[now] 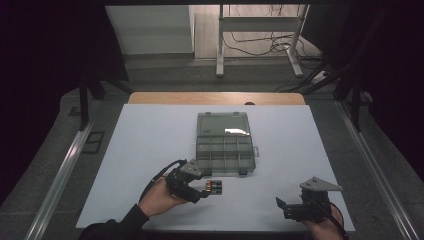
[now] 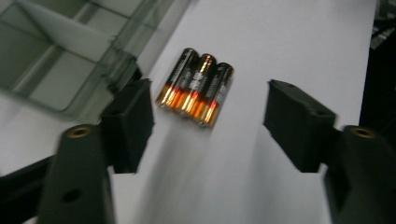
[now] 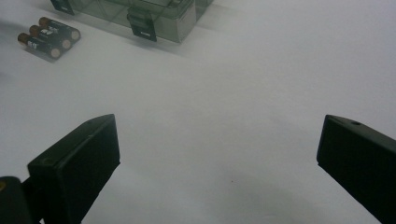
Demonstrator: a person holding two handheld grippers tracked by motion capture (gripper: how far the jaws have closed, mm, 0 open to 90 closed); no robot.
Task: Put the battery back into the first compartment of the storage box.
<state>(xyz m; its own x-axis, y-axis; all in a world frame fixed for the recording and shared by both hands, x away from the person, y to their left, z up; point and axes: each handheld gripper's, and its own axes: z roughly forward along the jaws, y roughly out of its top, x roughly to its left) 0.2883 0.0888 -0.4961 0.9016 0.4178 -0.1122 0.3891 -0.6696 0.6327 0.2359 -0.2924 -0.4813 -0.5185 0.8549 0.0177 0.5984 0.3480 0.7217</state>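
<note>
Left gripper (image 1: 204, 191), jaws apart and gripping nothing, faces three batteries (image 2: 196, 86) lying just ahead of its tips beside the open case (image 1: 225, 150); right gripper (image 1: 281, 206) waits unclenched, well apart from them.

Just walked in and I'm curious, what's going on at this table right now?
A person is working at a white table with a gripper in each hand. The left gripper is lined up on three batteries lying side by side on the table, next to an open clear compartment box. Its jaws stand either side of the batteries but do not touch them, so nothing is picked up yet. The right gripper is off to the side, open, with nothing between its jaws.
</note>
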